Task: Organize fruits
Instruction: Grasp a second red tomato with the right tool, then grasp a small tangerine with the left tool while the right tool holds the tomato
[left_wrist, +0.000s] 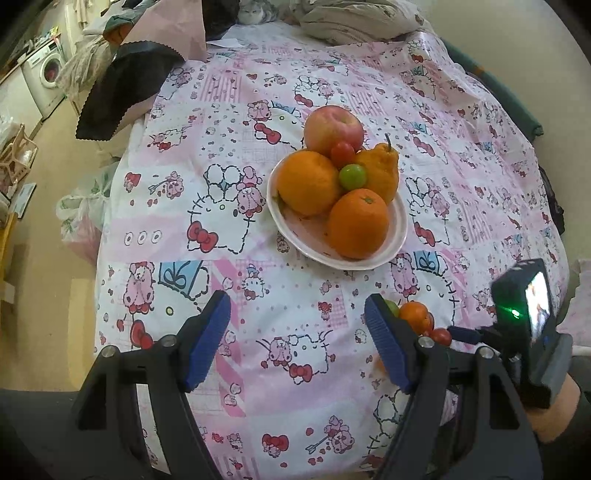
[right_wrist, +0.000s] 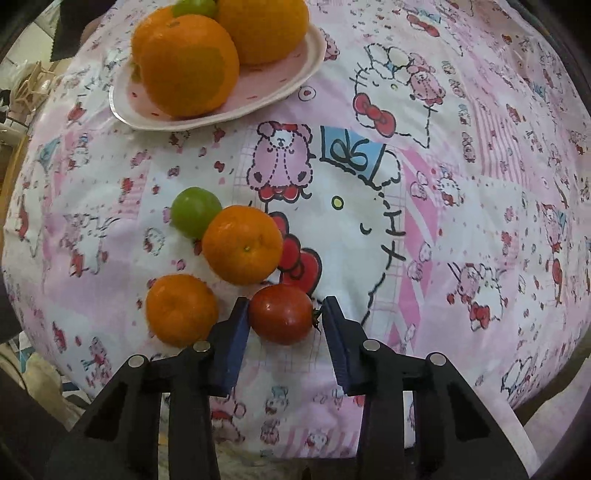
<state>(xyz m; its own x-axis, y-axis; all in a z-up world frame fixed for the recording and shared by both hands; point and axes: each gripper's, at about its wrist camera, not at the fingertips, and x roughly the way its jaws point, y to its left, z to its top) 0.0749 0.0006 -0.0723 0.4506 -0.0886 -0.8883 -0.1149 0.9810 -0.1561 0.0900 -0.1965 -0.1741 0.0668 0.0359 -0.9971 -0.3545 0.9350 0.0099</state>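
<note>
A pink plate (left_wrist: 399, 229) on the patterned cloth holds an apple (left_wrist: 333, 127), two oranges (left_wrist: 308, 182), a bumpy citrus (left_wrist: 382, 168), a small red tomato (left_wrist: 342, 154) and a green fruit (left_wrist: 352, 177). My left gripper (left_wrist: 295, 343) is open and empty, short of the plate. In the right wrist view my right gripper (right_wrist: 284, 317) is open, its blue pads either side of a red tomato (right_wrist: 280, 314) on the cloth; the left pad touches it. Beside it lie two mandarins (right_wrist: 242, 243) (right_wrist: 181, 310) and a green fruit (right_wrist: 192, 216). The plate (right_wrist: 258, 99) lies beyond.
The table is covered with a pink cartoon-print cloth (left_wrist: 229, 221). A dark cloth (left_wrist: 118, 96) and folded bedding (left_wrist: 351, 18) sit at the far edge. A washing machine (left_wrist: 48, 74) and bags (left_wrist: 81, 218) are on the floor to the left.
</note>
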